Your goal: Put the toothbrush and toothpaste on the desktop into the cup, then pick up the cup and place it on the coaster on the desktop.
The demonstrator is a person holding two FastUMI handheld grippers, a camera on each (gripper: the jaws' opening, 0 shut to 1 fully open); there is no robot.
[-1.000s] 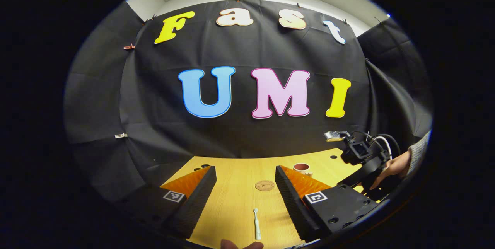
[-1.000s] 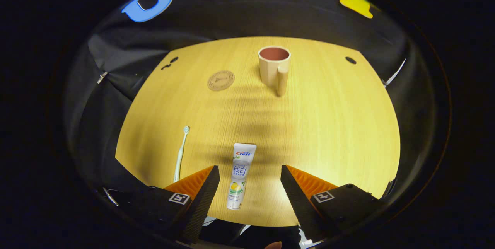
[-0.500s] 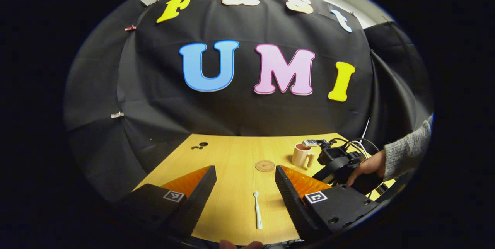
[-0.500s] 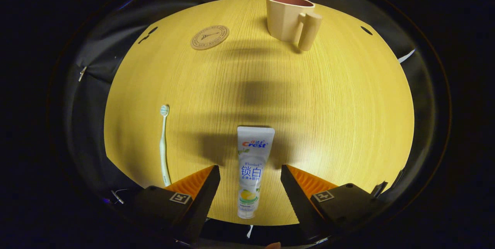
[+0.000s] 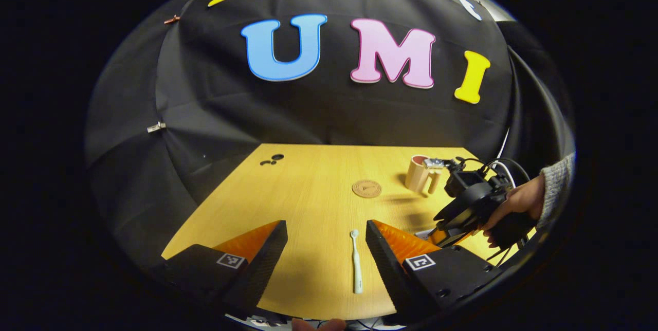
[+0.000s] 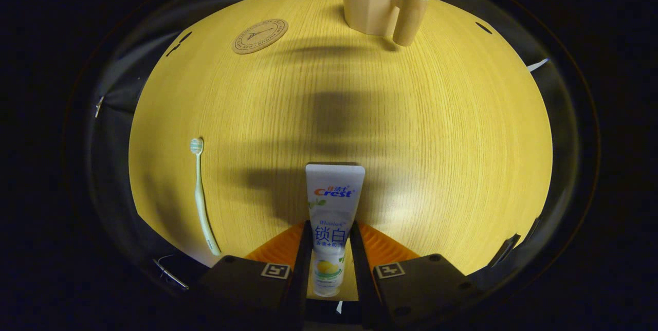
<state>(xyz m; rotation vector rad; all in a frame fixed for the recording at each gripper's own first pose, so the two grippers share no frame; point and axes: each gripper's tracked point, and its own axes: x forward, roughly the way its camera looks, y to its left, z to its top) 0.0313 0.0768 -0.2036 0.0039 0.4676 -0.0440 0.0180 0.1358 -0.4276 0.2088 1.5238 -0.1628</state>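
The right gripper point(image 6: 330, 249) was clamped on the glossy toothpaste point(image 6: 331, 218) tube lying flat on the wood-grain table point(image 6: 437, 130). The left gripper point(image 5: 324, 249) gaped wide over the slim toothbrush point(image 5: 355, 261); beyond sat the round coaster point(image 5: 367, 188) and ribbed cup point(image 5: 417, 173).

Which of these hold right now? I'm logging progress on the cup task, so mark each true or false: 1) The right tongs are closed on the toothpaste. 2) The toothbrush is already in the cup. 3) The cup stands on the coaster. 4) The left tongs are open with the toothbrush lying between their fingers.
1) True. The right tongs have both fingers against the toothpaste.
2) False. The toothbrush lies flat on the desktop; the cup holds nothing that can be seen.
3) False. The cup stands on the bare desktop, apart from the coaster.
4) True. The left tongs are open, with the toothbrush on the desktop between the fingers.
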